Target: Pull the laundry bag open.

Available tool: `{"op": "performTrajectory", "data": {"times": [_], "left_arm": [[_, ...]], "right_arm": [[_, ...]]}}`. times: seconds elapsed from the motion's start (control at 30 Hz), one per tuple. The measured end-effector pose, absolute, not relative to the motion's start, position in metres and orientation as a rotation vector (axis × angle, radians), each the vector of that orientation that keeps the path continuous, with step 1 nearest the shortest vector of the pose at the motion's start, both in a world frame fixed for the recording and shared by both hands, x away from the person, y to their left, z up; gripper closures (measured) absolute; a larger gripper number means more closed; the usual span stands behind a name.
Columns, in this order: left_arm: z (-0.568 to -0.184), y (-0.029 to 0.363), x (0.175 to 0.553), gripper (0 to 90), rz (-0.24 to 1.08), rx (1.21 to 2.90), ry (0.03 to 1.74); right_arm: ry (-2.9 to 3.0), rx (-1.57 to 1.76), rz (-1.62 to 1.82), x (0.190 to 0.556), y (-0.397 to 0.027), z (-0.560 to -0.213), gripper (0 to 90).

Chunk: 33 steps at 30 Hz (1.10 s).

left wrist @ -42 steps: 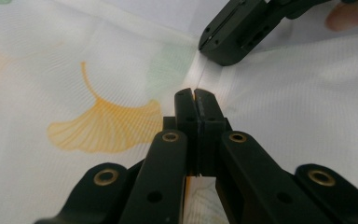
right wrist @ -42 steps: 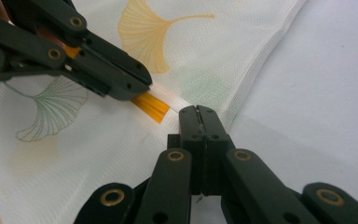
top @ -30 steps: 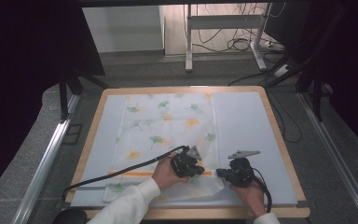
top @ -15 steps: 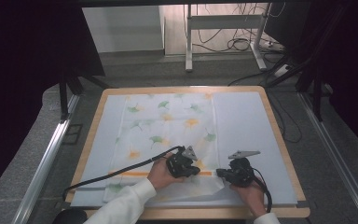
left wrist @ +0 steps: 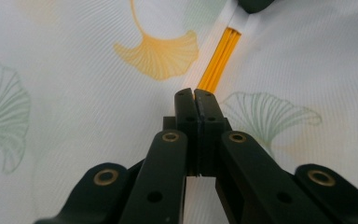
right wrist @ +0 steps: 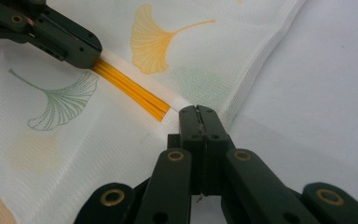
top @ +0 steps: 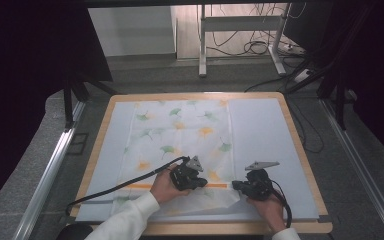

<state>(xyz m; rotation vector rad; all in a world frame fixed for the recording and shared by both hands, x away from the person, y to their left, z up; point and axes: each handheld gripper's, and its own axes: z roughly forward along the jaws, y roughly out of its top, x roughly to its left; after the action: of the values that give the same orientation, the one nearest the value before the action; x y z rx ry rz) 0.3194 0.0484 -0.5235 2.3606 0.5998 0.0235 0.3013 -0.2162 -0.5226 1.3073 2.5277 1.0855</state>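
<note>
Nearest the person, along the table's front edge, both grippers pinch the folded hem of a thin white cloth [top: 180, 130] printed with green and yellow leaves. The left gripper [top: 200, 181] has its jaws fully closed on the fold, right where the orange stripe [top: 180, 186] runs under it. The right gripper [top: 235, 186] is likewise clamped tight on the fold, at the stripe's end near the cloth's right edge.

The stripe gives the long axis: it runs side to side, parallel to the front edge, straight from one gripper to the other. The two grippers sit close together on that line, so the fold between them is short; most of the fold lies to the left of the left gripper, which is therefore the better placed to work that way.

Beyond them the cloth lies flat toward the far edge on a pale mat [top: 265, 130] covering the wooden table [top: 300, 145]. Behind stand a grey floor, a metal stand and cables.
</note>
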Motion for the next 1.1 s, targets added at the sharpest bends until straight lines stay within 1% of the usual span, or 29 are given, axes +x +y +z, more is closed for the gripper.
{"op": "performTrajectory", "data": {"times": [0.7, 1.1], "left_arm": [[-0.525, 0.087, 0.316, 90.0, 0.037, 2.349, 0.658], [-0.526, 0.096, 0.315, 90.0, 0.030, 2.342, 0.676]], "right_arm": [[2.522, 1.309, 1.090, 0.301, -0.216, -0.523, 89.6], [2.522, 1.309, 1.088, 0.301, -0.216, -0.523, 89.7]]}}
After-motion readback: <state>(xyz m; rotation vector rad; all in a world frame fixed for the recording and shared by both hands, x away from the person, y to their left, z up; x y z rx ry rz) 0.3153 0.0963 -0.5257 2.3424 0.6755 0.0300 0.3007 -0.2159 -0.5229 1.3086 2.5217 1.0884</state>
